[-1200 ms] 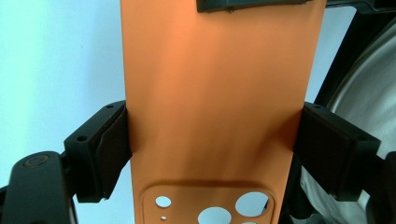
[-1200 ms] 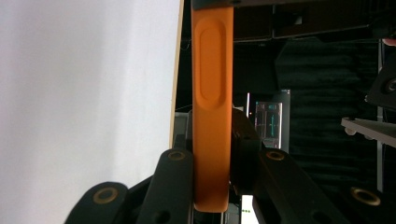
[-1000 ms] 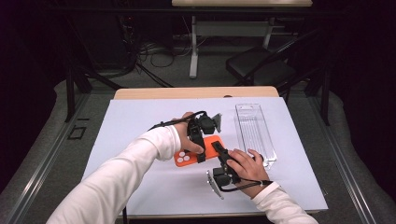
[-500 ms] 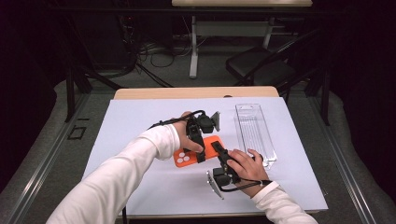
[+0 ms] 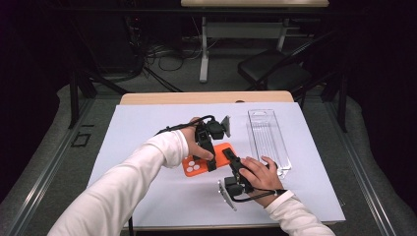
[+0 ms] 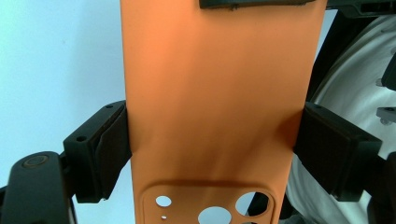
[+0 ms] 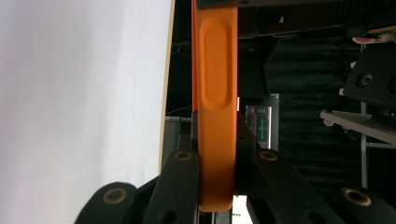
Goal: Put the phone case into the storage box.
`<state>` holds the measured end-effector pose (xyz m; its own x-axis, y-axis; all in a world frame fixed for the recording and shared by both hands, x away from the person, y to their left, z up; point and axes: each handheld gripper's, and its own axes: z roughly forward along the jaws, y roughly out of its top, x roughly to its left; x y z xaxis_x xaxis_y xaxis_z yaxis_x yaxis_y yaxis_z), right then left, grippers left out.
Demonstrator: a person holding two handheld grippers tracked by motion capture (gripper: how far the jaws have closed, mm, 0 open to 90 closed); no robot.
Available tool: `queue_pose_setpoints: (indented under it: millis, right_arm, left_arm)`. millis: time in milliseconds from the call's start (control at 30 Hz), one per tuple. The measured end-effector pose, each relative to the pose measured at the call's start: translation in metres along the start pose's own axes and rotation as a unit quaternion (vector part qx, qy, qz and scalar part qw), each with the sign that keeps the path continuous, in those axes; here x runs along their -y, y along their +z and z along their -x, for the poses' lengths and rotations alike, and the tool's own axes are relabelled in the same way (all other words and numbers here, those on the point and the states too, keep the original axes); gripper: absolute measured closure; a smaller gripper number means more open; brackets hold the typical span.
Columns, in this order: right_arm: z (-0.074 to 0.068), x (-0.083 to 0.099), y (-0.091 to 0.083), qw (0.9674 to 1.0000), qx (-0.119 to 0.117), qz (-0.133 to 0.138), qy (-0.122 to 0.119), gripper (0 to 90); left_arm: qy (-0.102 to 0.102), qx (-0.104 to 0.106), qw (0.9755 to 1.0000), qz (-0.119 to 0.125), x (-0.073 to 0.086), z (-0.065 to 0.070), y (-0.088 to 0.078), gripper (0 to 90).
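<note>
You held a smooth, matte orange phone case (image 5: 209, 158), rectangular with round camera cut-outs, just above the middle of the table between both grippers. Your left gripper (image 6: 212, 140) clamped its two long sides; your right gripper (image 7: 215, 184) pinched one thin edge, jaws nearly together. A clear, ribbed plastic tray (image 5: 268, 140) lay to the right on the pale sheet (image 5: 147, 128) covering the wooden table. The room behind was dark.

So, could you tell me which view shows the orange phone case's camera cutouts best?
The left gripper view: the orange phone case faces it, cutouts plain at the bottom. The high view shows them small; the right gripper view shows its edge side-on.
</note>
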<state>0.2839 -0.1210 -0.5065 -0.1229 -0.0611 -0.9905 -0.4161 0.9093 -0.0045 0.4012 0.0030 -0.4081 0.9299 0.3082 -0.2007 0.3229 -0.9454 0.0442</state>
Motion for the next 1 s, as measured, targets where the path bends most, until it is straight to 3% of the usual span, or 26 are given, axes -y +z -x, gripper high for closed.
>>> queue_pose_setpoints:
  millis: [667, 1000]
  right_arm:
    - [0.0003, -0.0003, -0.002, 0.9997, 0.018, 0.007, -0.011, 85.4]
    - [0.0005, 0.0008, -0.0022, 0.9997, 0.021, 0.009, -0.003, 85.4]
  left_arm:
    - [-0.001, 0.01, 0.9999, 0.004, 0.0024, 0.0004, -0.0017, 15.2]
    - [-0.002, 0.012, 0.9999, 0.012, 0.0044, 0.0, -0.0028, 14.8]
